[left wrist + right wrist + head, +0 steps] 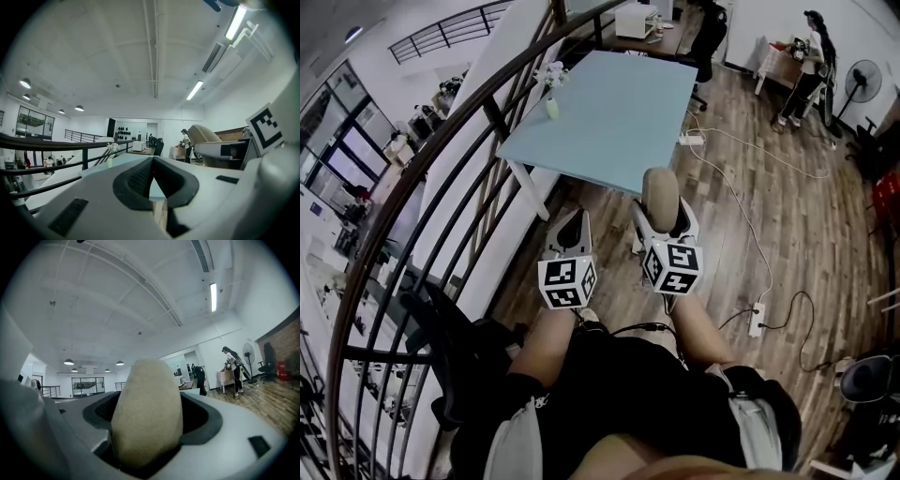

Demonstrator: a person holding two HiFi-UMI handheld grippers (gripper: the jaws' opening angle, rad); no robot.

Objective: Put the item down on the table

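My right gripper (662, 208) is shut on a beige, egg-shaped item (660, 195) that stands upright between its jaws. In the right gripper view the item (147, 413) fills the space between the dark pads (204, 420). The item hangs in the air, short of the near edge of the light-blue table (619, 112). My left gripper (570, 225) is level with the right one, to its left, shut with nothing in it. Its jaws (152, 165) meet at the tips. The left gripper view shows the item (205, 136) and the right gripper (234, 151) off to the right.
A small vase of white flowers (551, 94) stands on the table's left corner. A dark curved railing (441, 159) runs along the left. A power strip (757, 320) and cables lie on the wooden floor. A person (811, 56), a fan (862, 80) and a desk (652, 37) are farther back.
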